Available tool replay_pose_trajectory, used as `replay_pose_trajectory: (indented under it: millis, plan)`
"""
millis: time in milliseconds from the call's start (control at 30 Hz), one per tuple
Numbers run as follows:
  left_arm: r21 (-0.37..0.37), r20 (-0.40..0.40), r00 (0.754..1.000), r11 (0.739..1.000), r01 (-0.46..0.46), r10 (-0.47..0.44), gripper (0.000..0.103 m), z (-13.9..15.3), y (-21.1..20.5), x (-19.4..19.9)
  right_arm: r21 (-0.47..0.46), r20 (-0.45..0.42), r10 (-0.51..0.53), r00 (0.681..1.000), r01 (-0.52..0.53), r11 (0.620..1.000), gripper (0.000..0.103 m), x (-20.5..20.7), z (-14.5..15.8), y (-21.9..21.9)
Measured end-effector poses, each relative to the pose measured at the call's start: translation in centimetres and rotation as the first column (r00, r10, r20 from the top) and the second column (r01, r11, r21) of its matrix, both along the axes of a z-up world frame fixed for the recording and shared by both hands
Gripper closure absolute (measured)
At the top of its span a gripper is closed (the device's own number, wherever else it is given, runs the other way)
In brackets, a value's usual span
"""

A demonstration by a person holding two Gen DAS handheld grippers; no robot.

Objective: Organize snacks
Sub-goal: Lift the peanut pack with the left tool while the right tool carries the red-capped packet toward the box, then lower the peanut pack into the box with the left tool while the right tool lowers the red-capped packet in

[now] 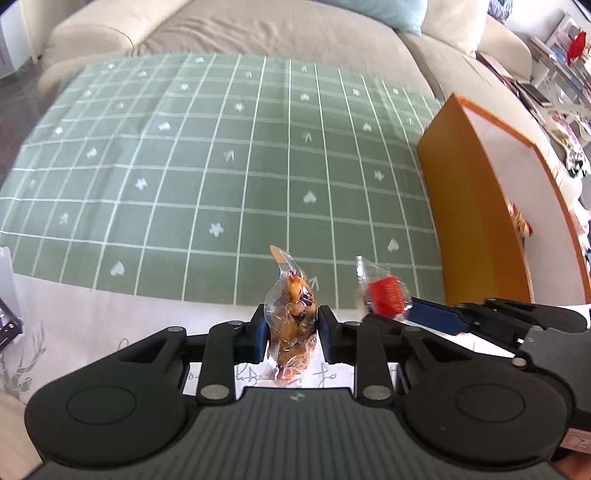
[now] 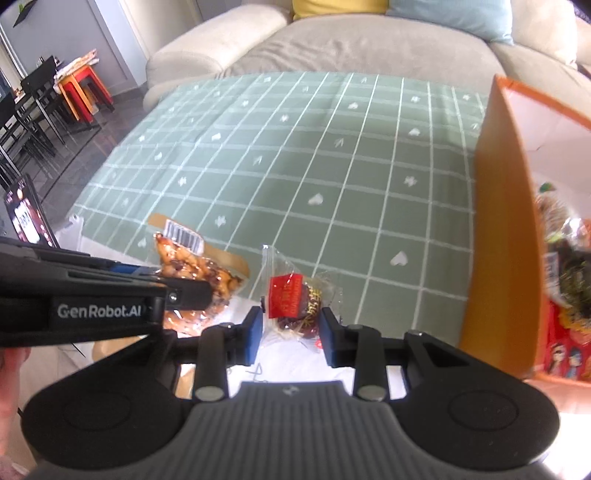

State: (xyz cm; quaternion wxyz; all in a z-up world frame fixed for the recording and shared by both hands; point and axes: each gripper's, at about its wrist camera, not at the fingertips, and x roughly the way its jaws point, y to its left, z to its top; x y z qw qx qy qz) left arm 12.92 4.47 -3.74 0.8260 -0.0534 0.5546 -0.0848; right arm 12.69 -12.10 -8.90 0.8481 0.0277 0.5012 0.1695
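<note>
Left tool (image 1: 291,334) clamped on brown snack pack (image 1: 293,314), long axis upright. Right tool (image 2: 291,334) clamped on red-label snack (image 2: 293,304). Orange box (image 2: 498,229) lies rightward, nearer right tool.

Wide bare stretch of green checked cloth (image 1: 221,155) ahead of both tongs, free to pass across right up to the sofa (image 1: 258,33) behind the far edge. Right side blocked by tall orange box (image 1: 469,206), near wall upright, open top, already part-filled with snack packs (image 2: 565,258). Left tongs (image 1: 291,334) and right tongs (image 2: 291,334) close side by side, each gripping a packet, little gap between. Laptop (image 2: 26,218) at left table edge.
</note>
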Motion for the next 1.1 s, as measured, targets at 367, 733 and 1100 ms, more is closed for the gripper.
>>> replay_pose_trajectory:
  millis: [367,733,1100]
  plan:
    - [-0.076,0.06,0.993,0.992,-0.099,0.104,0.073,3.3,-2.8,-0.1,-0.085,0.066,0.006,0.998,-0.001,0.996,0.073,-0.9,5.1,-4.4]
    - [-0.224,0.164,0.983,0.974,-0.046,0.085,0.073,8.3,-10.3,2.0,-0.176,0.199,-0.051,0.979,0.087,0.981,0.073,-0.1,11.6,-11.4]
    - [-0.32,0.131,0.991,0.946,0.053,-0.011,0.073,7.5,-19.7,6.1,-0.31,0.178,-0.094,0.979,0.147,0.939,0.073,2.6,11.1,-19.2]
